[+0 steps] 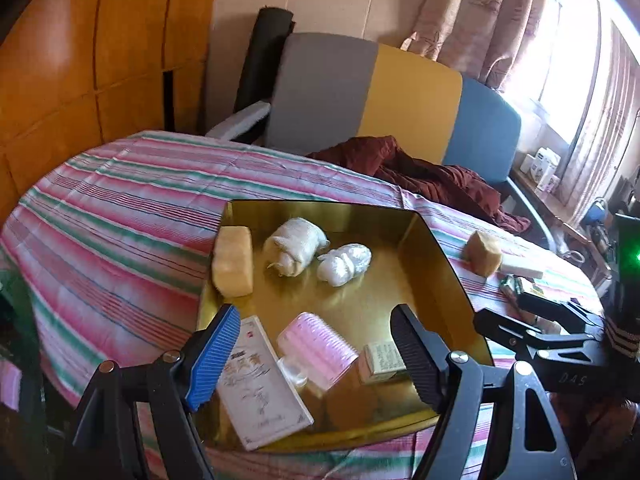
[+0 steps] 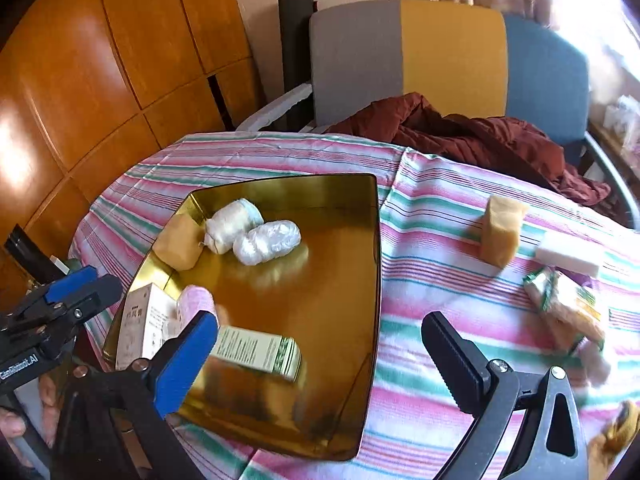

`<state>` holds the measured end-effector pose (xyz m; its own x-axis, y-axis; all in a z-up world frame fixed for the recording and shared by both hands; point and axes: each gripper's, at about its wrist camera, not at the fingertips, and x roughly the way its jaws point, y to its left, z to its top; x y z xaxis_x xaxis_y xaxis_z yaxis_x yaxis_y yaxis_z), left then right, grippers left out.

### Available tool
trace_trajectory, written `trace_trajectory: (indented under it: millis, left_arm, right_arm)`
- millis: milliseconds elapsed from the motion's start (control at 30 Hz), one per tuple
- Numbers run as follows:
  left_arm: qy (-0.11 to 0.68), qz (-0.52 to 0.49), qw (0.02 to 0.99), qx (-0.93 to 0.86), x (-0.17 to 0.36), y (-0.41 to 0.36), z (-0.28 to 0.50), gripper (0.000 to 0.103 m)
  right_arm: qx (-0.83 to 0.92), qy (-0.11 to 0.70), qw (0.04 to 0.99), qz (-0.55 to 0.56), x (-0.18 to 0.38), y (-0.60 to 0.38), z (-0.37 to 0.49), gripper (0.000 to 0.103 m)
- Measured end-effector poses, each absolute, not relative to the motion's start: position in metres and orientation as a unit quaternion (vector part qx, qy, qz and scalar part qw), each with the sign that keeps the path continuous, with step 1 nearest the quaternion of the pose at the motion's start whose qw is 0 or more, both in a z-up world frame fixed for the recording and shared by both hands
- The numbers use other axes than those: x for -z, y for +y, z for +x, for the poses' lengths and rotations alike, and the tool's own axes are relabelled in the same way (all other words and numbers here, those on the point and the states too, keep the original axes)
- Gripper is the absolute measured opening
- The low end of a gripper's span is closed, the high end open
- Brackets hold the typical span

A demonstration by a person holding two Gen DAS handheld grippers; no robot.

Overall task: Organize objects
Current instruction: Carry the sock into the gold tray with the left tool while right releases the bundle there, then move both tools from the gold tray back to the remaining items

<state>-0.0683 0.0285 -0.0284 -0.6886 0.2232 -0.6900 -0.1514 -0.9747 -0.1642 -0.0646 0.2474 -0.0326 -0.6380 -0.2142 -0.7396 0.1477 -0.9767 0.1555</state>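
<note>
A gold tray [image 1: 360, 300] [image 2: 340, 280] lies on the striped tablecloth. It holds a yellow sponge [image 1: 233, 262], a white cloth roll [image 1: 296, 246], a plastic-wrapped bundle [image 1: 344, 264], a pink roll [image 1: 318, 346], a flat white box [image 1: 260, 376] and a green-and-white box [image 2: 260, 350]. My left gripper [image 1: 316, 312] hangs open above the pink roll, gripping nothing. My right gripper [image 2: 318, 320] stands wide open over the tray's near right part, the green-and-white box lying below beside its blue finger. Right of the tray lie a second sponge [image 2: 502, 228], a white block [image 2: 570, 256] and a green packet [image 2: 568, 304].
A chair [image 2: 452, 52] with a grey, yellow and blue back stands behind the table, a dark red garment [image 2: 480, 136] draped over its seat. Wooden cabinet doors [image 2: 100, 80] fill the left. Curtains and a cluttered sill [image 1: 544, 168] are at the right.
</note>
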Motion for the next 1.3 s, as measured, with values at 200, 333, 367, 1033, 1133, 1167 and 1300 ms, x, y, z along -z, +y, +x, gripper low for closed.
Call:
trace_trajectory:
  millis: [200, 333, 367, 1033, 1133, 1167, 1300]
  left_arm:
    - [-0.033, -0.362, 0.06, -0.93, 0.02, 0.025, -0.051, 0.078]
    - [-0.022, -0.354, 0.055, -0.933, 0.021, 0.025, -0.04, 0.077]
    - [-0.022, -0.353, 0.056, -0.934, 0.021, 0.025, -0.038, 0.077]
    - [0.03, -0.331, 0.044, -0.942, 0.015, 0.047, -0.019, 0.077]
    - [0.043, -0.325, 0.044, -0.944, 0.012, 0.052, -0.017, 0.077]
    - [0.046, -0.324, 0.044, -0.944, 0.011, 0.054, -0.017, 0.077]
    - [0.056, -0.318, 0.047, -0.945, 0.008, 0.06, -0.014, 0.077]
  right_arm:
    - [0.913, -0.038, 0.091, 0.396, 0.029, 0.24, -0.039, 0.103]
    - [0.917, -0.031, 0.085, 0.389, 0.031, 0.235, -0.025, 0.103]
    - [0.918, -0.029, 0.081, 0.388, 0.031, 0.234, -0.023, 0.103]
    - [0.926, -0.017, 0.075, 0.368, 0.03, 0.232, -0.005, 0.103]
    - [0.927, -0.02, 0.074, 0.368, 0.03, 0.233, -0.005, 0.103]
    - [0.927, -0.021, 0.075, 0.368, 0.03, 0.234, -0.005, 0.103]
    - [0.926, -0.025, 0.074, 0.369, 0.03, 0.237, -0.004, 0.103]
